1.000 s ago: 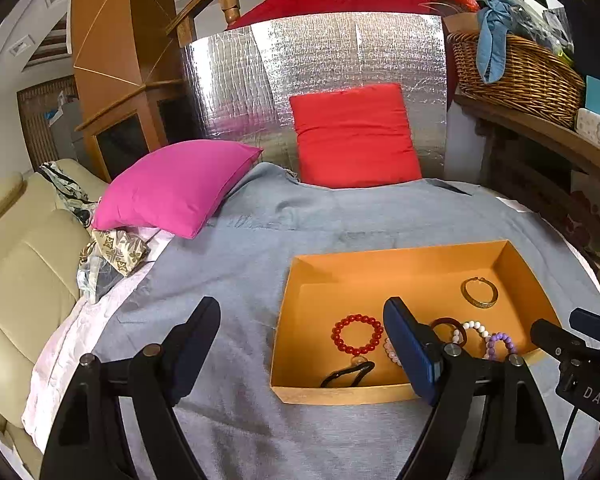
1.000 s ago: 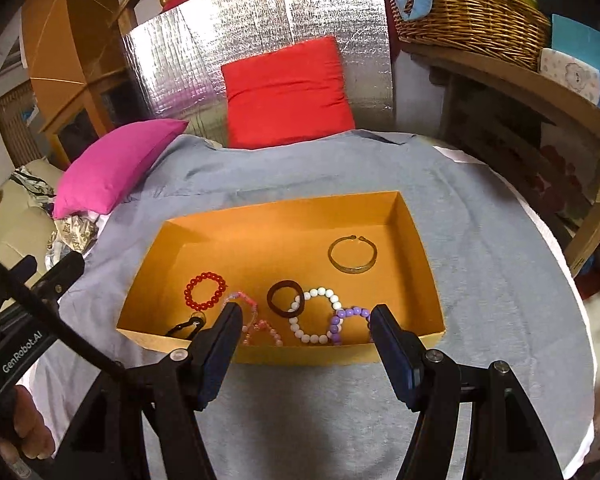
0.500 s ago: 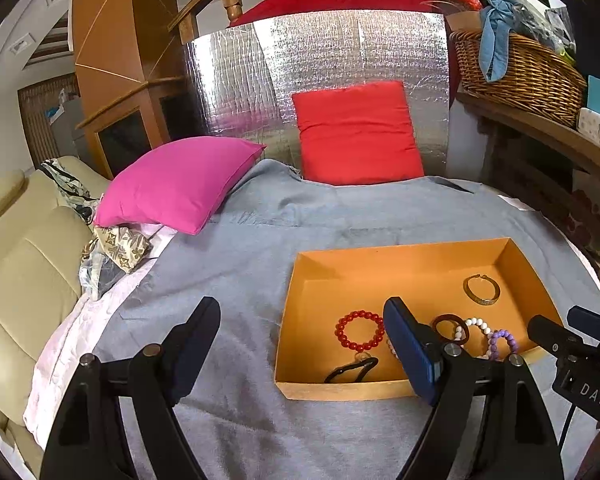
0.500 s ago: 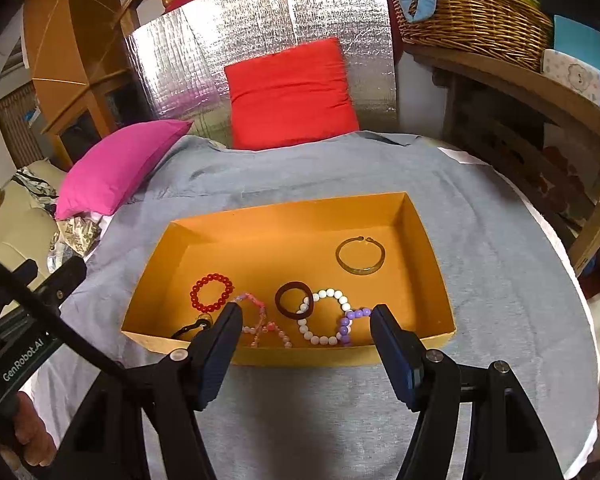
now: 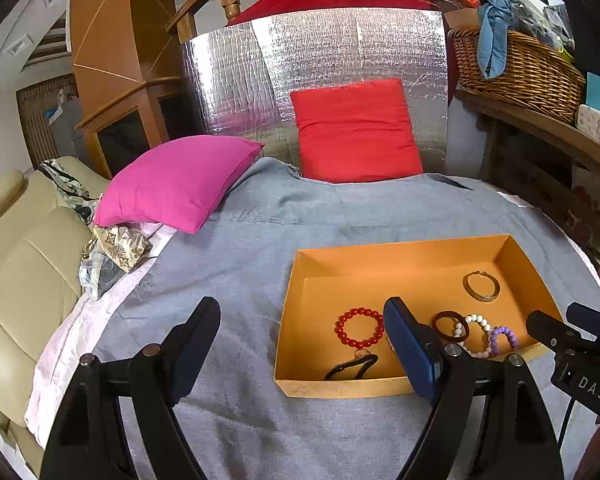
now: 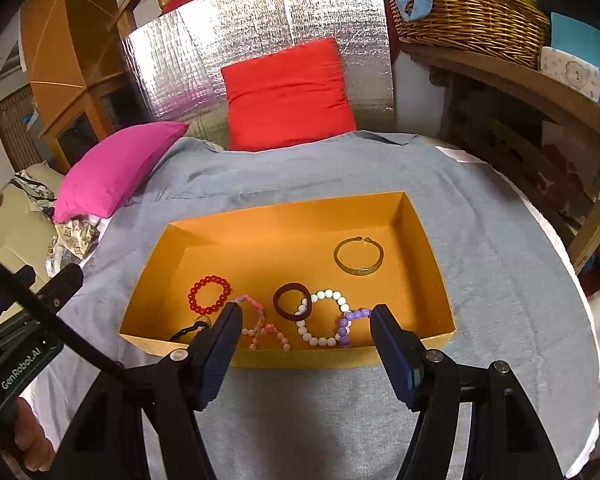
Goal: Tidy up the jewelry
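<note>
Both grippers are spread wide with nothing between the fingers. The right gripper (image 6: 305,340) sits bottom center of its view, right at the near wall of the orange box (image 6: 424,236), with the white bead bracelet (image 6: 322,317) just past the fingers, dead ahead. The left gripper (image 5: 300,344) hangs off the box's left edge, so the right one looks nearer.

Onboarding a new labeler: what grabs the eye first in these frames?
The orange box on the grey cloth, with bracelets strung along its near side and a gold bangle alone toward the far right. Behind it, a red cushion leans on silver foil, with a pink cushion to the left. Both tools hover open before the box.
</note>
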A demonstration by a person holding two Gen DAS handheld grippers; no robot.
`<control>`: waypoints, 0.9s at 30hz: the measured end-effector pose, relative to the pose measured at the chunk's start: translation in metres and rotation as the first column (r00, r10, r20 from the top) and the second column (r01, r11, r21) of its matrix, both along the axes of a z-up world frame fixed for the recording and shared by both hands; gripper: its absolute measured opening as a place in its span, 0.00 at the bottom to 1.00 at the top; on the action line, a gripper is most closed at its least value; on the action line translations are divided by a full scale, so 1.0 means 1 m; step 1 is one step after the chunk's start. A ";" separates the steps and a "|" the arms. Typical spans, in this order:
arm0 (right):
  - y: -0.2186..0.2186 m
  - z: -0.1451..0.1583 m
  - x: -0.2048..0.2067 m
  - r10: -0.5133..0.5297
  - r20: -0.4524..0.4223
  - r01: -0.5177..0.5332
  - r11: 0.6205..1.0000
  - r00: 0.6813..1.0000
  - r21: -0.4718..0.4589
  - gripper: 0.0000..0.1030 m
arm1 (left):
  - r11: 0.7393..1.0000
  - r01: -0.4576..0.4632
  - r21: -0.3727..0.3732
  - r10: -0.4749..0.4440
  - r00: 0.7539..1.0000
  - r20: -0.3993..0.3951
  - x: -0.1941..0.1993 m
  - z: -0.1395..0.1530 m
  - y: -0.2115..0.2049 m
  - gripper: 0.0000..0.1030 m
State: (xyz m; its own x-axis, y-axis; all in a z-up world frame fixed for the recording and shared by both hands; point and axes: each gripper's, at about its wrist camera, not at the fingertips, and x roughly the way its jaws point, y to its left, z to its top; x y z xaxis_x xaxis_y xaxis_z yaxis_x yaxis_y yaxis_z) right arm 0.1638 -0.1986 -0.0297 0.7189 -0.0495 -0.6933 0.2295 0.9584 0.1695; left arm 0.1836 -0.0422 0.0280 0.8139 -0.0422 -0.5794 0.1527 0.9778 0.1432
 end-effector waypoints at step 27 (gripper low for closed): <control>-0.001 -0.001 0.000 -0.005 0.002 0.005 1.000 1.000 0.002 0.68 | 1.000 -0.006 0.006 0.006 1.000 -0.006 -0.001 -0.001 0.001 0.82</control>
